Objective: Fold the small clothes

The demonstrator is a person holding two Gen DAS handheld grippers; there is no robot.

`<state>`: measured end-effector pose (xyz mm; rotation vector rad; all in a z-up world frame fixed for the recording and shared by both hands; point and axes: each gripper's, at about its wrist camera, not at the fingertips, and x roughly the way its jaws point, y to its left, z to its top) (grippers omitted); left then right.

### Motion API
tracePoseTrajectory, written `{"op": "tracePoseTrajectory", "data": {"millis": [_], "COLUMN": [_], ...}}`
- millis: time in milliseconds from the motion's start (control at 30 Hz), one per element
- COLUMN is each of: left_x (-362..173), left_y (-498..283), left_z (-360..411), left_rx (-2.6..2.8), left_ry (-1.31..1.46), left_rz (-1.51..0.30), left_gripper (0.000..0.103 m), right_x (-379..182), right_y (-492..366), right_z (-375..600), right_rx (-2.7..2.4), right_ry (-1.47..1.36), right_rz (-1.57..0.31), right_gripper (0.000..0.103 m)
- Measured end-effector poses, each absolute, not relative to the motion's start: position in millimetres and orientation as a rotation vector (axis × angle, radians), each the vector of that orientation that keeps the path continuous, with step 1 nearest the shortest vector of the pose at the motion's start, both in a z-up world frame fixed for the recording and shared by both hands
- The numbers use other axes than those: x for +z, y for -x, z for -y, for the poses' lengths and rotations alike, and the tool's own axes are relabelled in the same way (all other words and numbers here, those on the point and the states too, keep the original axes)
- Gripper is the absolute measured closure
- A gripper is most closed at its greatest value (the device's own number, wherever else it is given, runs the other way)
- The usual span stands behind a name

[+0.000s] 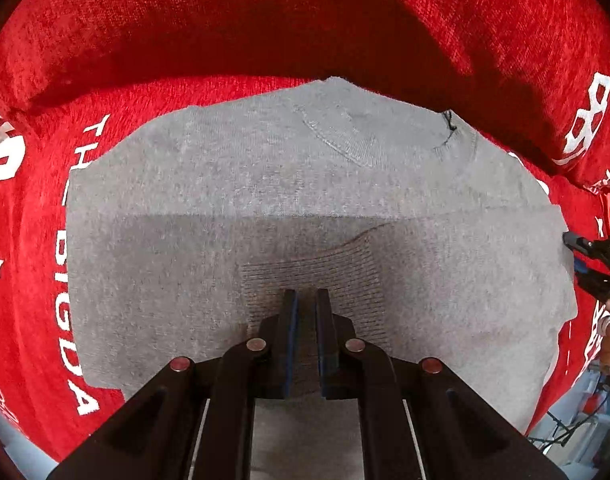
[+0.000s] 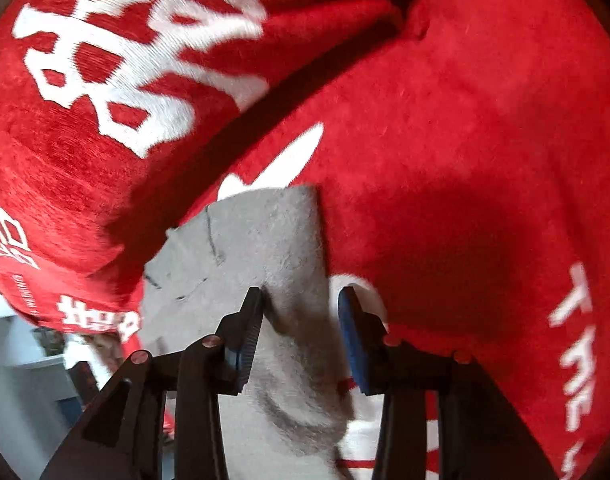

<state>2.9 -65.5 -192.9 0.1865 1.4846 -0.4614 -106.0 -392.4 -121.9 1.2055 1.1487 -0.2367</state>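
A grey knit garment (image 1: 305, 184) lies spread on a red cloth-covered surface. A ribbed cuff or hem part (image 1: 317, 272) is folded over it at the near side. My left gripper (image 1: 307, 300) is shut on this ribbed part. In the right wrist view, the garment's right edge (image 2: 273, 240) stands up between the fingers of my right gripper (image 2: 301, 300), which is open; the left pad (image 2: 251, 332) touches the fabric. The right gripper also shows at the far right edge of the left wrist view (image 1: 593, 256).
A red plush cover with white lettering (image 1: 69, 280) lies under the garment and rises in a bulky fold behind it (image 1: 265, 20). It fills the right wrist view too (image 2: 465, 120). Room clutter shows at the lower right (image 1: 585, 412).
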Motion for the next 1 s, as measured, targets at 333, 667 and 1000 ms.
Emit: {"op": "tracePoseTrajectory", "data": {"millis": [333, 667, 1000], "left_x": [-194.9, -174.8, -193.6], "left_y": [2.0, -1.3, 15.2], "left_z": [74.2, 61.6, 61.0], "left_rx": [-0.465, -0.425, -0.415], "left_ry": [-0.240, -0.207, -0.257], "left_rz": [-1.467, -1.451, -1.485], "left_gripper": [0.093, 0.093, 0.093], "right_x": [-95.4, -59.3, -81.8], "right_y": [68.9, 85.8, 77.5], "right_z": [371.9, 362.1, 287.7], "right_rx": [-0.320, -0.385, -0.299], "right_ry": [-0.795, -0.763, -0.575], "right_rz": [-1.256, -1.271, -1.382], "right_gripper": [0.095, 0.094, 0.098]}}
